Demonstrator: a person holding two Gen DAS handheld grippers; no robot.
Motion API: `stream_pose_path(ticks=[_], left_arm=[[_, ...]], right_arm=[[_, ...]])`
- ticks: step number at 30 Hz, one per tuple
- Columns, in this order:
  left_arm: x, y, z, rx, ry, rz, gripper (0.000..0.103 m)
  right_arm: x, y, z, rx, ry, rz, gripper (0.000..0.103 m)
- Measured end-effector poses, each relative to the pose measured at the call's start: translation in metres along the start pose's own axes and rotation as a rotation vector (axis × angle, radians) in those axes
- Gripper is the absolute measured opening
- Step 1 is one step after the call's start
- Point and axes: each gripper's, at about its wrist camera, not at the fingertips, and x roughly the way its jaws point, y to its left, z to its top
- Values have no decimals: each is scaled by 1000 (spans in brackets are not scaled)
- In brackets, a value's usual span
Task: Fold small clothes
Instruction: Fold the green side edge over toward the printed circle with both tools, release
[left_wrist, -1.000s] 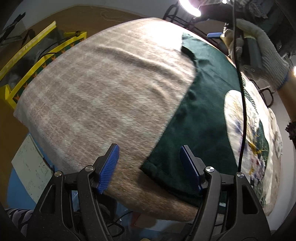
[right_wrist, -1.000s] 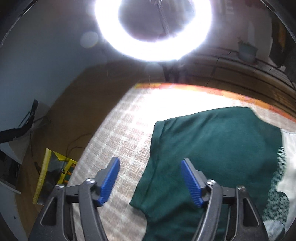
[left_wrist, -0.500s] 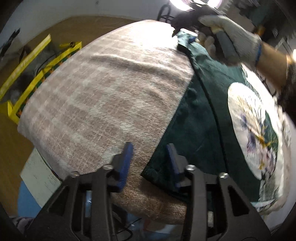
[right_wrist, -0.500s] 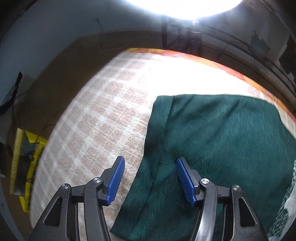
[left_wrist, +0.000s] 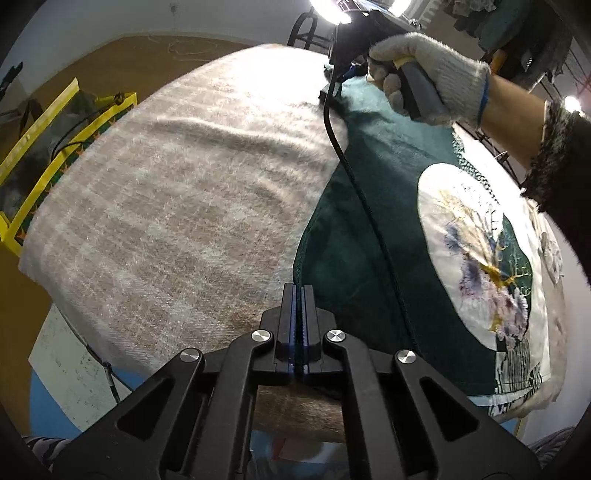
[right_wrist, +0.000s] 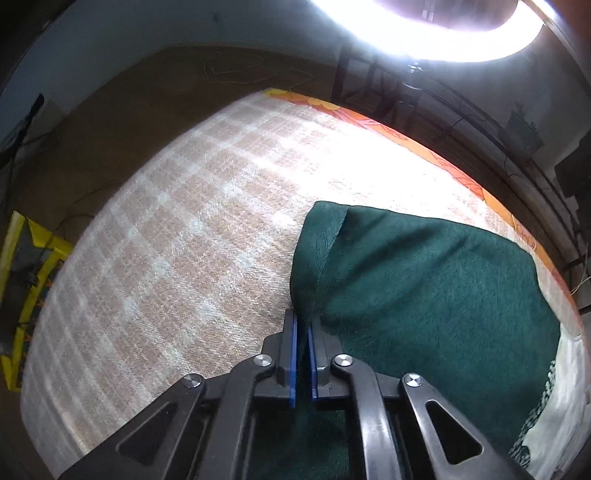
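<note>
A dark green garment (left_wrist: 362, 229) with a round white print (left_wrist: 476, 258) lies flat on a beige checked blanket (left_wrist: 177, 206). My left gripper (left_wrist: 297, 290) is shut on the garment's near left corner, right at the hem. In the right wrist view, my right gripper (right_wrist: 302, 321) is shut on the garment's (right_wrist: 424, 280) far left edge, and the cloth bunches up into a small ridge at the pads. A gloved hand (left_wrist: 424, 77) holds that gripper at the far end of the garment in the left wrist view.
A black cable (left_wrist: 354, 177) trails from the gloved hand across the green cloth. A yellow frame (left_wrist: 44, 122) stands off the blanket's left side. A bright ring light (right_wrist: 443, 29) glares beyond the far edge, past an orange patterned border (right_wrist: 369, 122).
Both grippers went from open to shut on the garment's left edge. The right one came down and closer to the cloth; the left one stayed put at the near corner.
</note>
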Motion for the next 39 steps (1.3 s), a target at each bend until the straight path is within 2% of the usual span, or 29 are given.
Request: stream_pose_path(ticks=[3, 12, 16, 25, 30, 35, 36, 38, 39], left_arm=[[-9, -7, 0, 37, -30, -1, 0], [-25, -21, -1, 51, -61, -67, 0], [-34, -45, -4, 100, -75, -107, 0], [-40, -121, -20, 253, -58, -202, 0], [-28, -156, -33, 313, -9, -229, 0], [-16, -173, -41, 352, 24, -214, 0], [-13, -175, -42, 352, 33, -211, 0], [-8, -176, -43, 345, 54, -216, 0], [-5, -176, -44, 343, 63, -220, 0]], right_arm=[[-12, -20, -4, 53, -40, 51, 2], [-44, -80, -20, 178, -140, 136, 2], [-59, -104, -31, 210, -183, 168, 1], [-90, -173, -69, 284, -235, 168, 2], [-87, -226, -103, 383, -221, 169, 2], [-69, -266, -123, 485, -196, 198, 2], [-66, -270, -125, 495, -193, 195, 5], [-60, -277, -126, 497, -163, 132, 11], [-57, -280, -126, 490, -145, 85, 20]])
